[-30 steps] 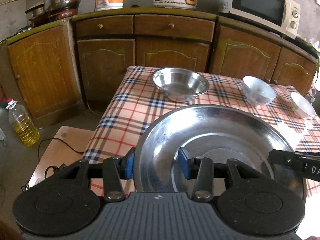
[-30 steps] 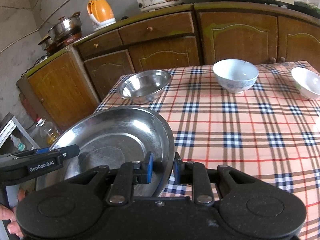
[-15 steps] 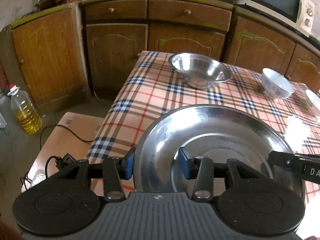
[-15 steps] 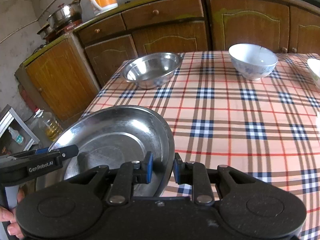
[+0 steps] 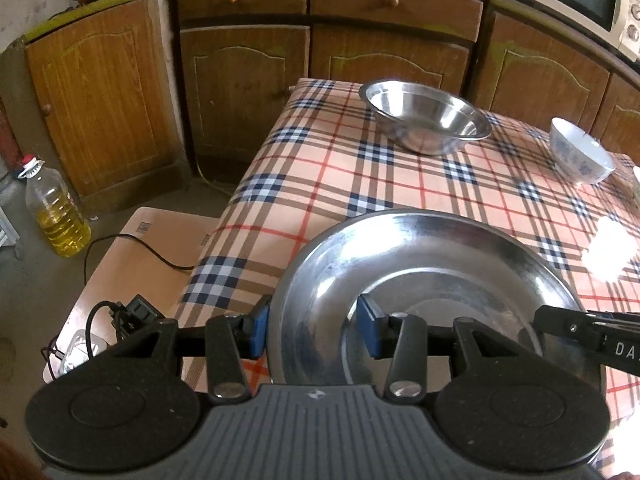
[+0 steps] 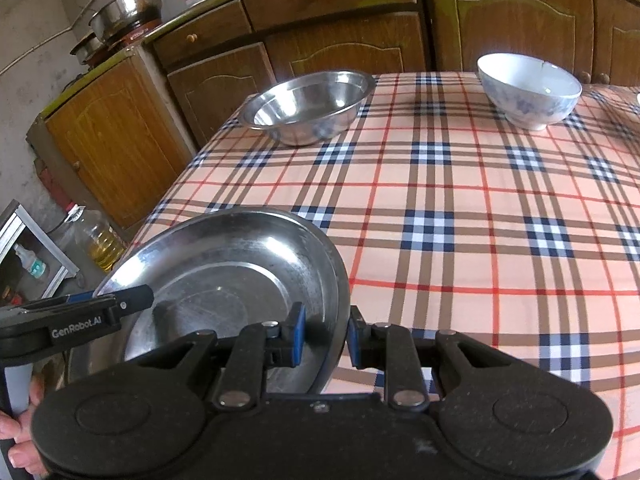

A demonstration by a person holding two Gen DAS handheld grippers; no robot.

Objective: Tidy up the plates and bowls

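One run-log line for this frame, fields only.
left gripper: shut on steel plate rim | right gripper: shut on opposite rim | plate: over tablecloth | steel bowl, white bowl: untouched

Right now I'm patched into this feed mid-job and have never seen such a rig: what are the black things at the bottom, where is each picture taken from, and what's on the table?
There is no robot arm here. A person carries a two-finger gripper in each hand, and each gripper has a camera looking forward along its fingers, so the black shapes at the bottom are the tools themselves.

The left wrist view shows the left gripper; the right wrist view shows the right gripper. Both clamp opposite sides of the rim of one large steel plate, with one blue pad inside it and one outside.

It is held over the near corner of a table with a checked cloth. Farther back stand a steel bowl and a white patterned bowl. Whether the plate touches the cloth yet is hard to tell.
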